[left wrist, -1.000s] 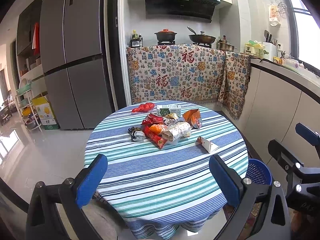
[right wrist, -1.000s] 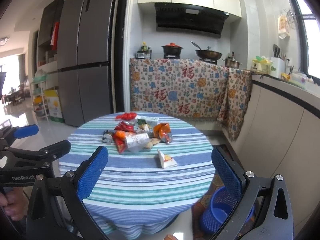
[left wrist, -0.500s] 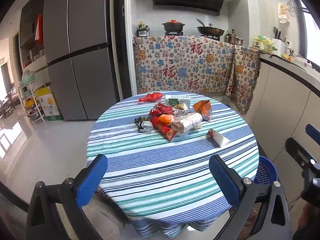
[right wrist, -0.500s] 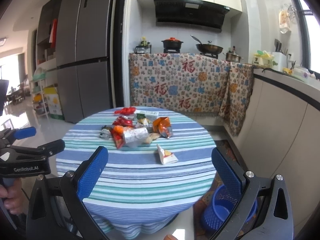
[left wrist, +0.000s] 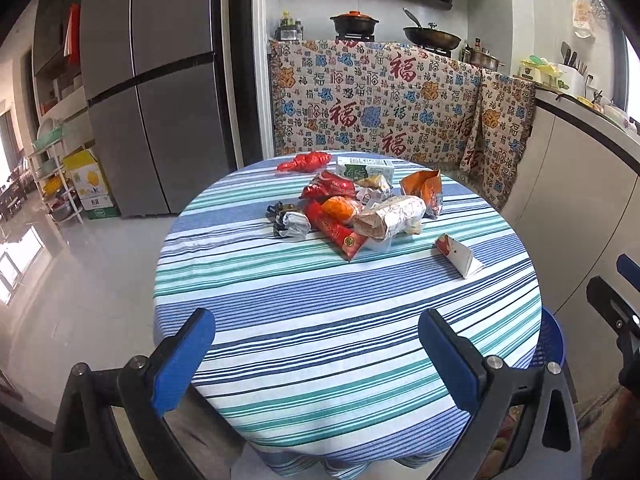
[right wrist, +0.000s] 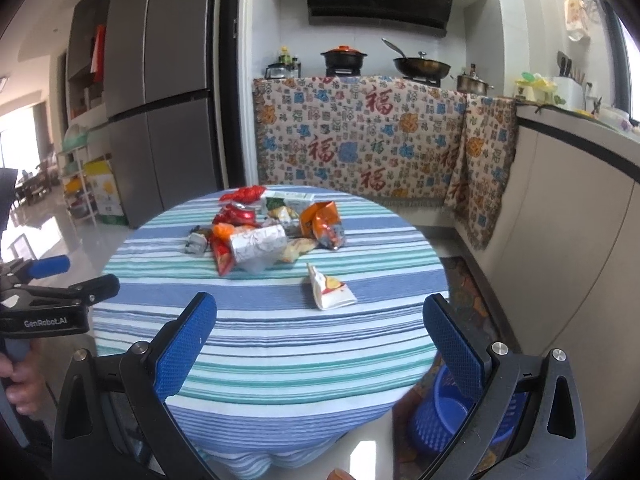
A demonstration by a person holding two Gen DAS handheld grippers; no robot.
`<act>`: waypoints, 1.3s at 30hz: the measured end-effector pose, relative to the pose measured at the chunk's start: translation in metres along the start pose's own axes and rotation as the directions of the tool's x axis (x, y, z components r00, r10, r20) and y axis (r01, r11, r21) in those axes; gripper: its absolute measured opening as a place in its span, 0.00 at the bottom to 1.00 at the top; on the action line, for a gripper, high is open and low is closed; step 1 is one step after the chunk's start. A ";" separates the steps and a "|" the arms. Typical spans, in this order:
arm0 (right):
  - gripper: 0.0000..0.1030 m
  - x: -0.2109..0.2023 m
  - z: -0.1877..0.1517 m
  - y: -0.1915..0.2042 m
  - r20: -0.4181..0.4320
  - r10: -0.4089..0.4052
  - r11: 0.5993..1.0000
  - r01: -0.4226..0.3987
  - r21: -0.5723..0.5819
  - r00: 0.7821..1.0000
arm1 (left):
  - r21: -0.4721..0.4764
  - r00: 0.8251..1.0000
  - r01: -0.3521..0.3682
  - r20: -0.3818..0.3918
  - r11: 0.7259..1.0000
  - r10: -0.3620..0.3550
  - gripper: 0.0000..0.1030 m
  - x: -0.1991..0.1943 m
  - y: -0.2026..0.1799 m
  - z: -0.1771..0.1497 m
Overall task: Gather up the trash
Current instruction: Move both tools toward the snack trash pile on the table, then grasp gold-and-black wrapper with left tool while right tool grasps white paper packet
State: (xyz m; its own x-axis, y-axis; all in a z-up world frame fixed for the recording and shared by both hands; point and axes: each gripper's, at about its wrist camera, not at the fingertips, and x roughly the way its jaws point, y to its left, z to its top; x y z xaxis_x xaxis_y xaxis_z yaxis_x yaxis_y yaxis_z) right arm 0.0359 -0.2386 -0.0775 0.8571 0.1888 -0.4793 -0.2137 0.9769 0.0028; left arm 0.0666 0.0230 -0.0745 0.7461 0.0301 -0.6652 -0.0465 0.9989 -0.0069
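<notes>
A heap of snack wrappers (left wrist: 352, 208) (right wrist: 264, 236) lies in the middle of a round table with a striped cloth (left wrist: 320, 320) (right wrist: 280, 340). One white and red folded wrapper (left wrist: 458, 256) (right wrist: 330, 288) lies apart, to the right of the heap. My left gripper (left wrist: 316, 356) stands open over the near table edge, with nothing between its blue pads. My right gripper (right wrist: 320, 344) is open too, short of the lone wrapper. A blue mesh bin (right wrist: 456, 412) (left wrist: 550, 340) stands on the floor at the table's right.
Behind the table runs a counter draped in patterned cloth (left wrist: 380, 96), with pots on a stove. A grey fridge (left wrist: 156, 80) stands at the left, white cabinets (right wrist: 568, 260) at the right. A hand (right wrist: 20, 380) holds the left gripper's handle.
Both grippers have moved closer to the table and risen, so the table top fills more of each view. Both jaws stayed open.
</notes>
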 end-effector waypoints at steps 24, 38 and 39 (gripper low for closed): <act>0.82 0.126 -0.021 -0.019 -0.218 0.109 0.993 -0.117 -0.026 0.970 | -0.090 0.989 0.102 -0.103 0.991 -0.111 1.00 0.124 0.054 0.044; 0.82 0.135 -0.026 -0.026 -0.220 0.126 0.992 -0.126 0.018 0.967 | -0.064 0.977 0.124 -0.167 0.990 -0.133 1.00 0.227 0.061 0.082; 0.82 0.135 -0.026 -0.026 -0.217 0.127 0.992 -0.126 0.019 0.968 | -0.069 0.976 0.127 -0.169 0.989 -0.138 1.00 0.231 0.063 0.084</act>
State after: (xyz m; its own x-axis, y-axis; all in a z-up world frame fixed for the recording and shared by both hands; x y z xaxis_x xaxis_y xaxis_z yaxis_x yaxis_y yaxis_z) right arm 0.1452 -0.2408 -0.1654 0.7004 0.2853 -0.6543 -0.3110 0.9470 0.0800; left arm 0.2919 0.0957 -0.1664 0.6222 -0.1141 -0.7745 0.0030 0.9897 -0.1433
